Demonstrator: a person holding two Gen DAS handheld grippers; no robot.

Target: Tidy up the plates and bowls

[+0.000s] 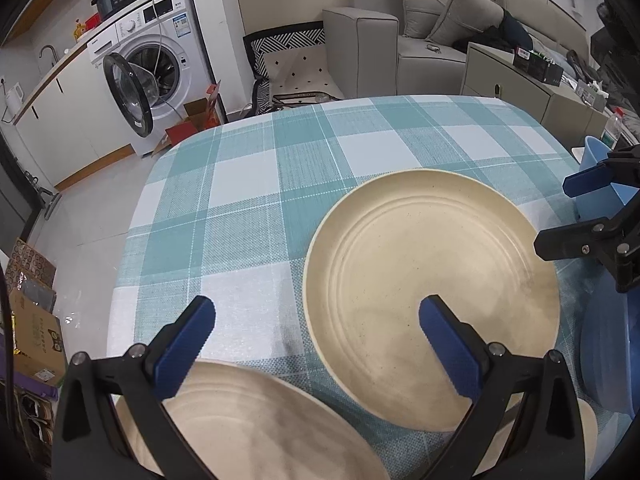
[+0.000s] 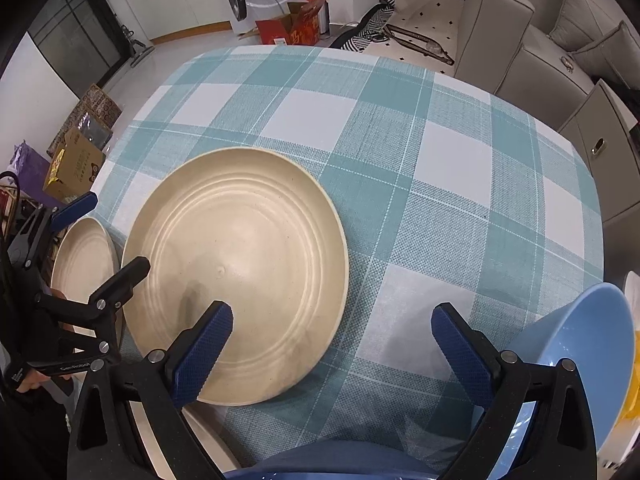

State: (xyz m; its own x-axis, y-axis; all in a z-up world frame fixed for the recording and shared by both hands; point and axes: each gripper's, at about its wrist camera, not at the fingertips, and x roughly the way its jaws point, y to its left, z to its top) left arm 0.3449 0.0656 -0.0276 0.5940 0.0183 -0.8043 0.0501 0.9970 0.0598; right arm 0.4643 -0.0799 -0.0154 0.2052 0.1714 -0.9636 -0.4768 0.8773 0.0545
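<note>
On the tabletop (image 2: 440, 168):
Cream plate (image 2: 236, 272): mid-cloth, face up, round, nothing in it.
Second cream plate (image 1: 256, 420): left, bare.
Blue bowl (image 2: 580, 356): right, tilted.
Left gripper (image 1: 316, 328): spread wide, holding nothing.
Right gripper (image 2: 332, 336): spread wide, holding nothing.

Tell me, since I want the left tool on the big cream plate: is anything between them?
Nothing visible. The left tool hangs open above the checked tablecloth, one finger already over the large cream plate. The smaller cream plate lies beneath it, off that path.
</note>
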